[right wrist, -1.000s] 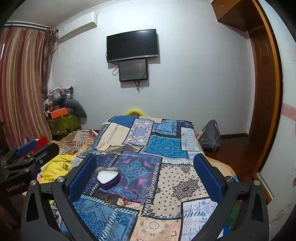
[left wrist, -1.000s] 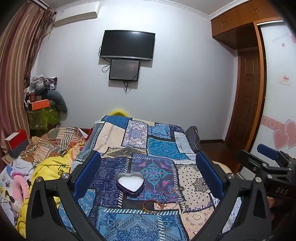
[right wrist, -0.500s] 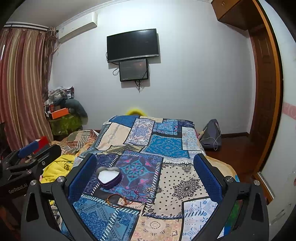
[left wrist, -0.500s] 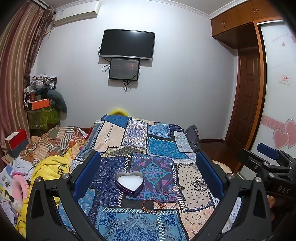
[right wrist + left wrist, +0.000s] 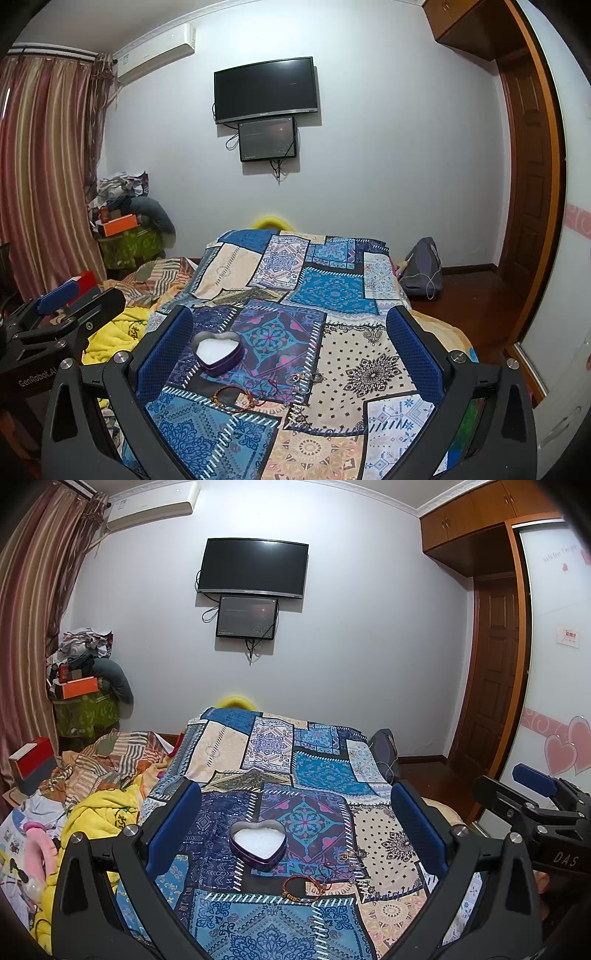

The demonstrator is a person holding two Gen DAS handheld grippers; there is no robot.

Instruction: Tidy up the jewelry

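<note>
Left wrist view: left gripper (image 5: 295, 830) hangs above the bed (image 5: 325, 775), fingers wide apart and empty, heart-shaped tin (image 5: 258, 843) open with white lining roughly centred between them, slightly toward the left finger. Red beaded bracelet (image 5: 303, 882) lies on the quilt just in front of the tin, on the near right side, long axis running left-right; small metal pieces, probably rings or earrings (image 5: 349, 860), sit just right of the tin. Right wrist view: right gripper (image 5: 290, 345) also spread wide, nothing held, tin (image 5: 217, 352) close by its left finger, bracelet (image 5: 236, 397) in front of the tin, earrings (image 5: 303, 378) nearer centre. Both grippers well above the jewelry; the right looks better lined up with the earrings, the left with the tin and bracelet. Nothing in the tin yet.
</note>
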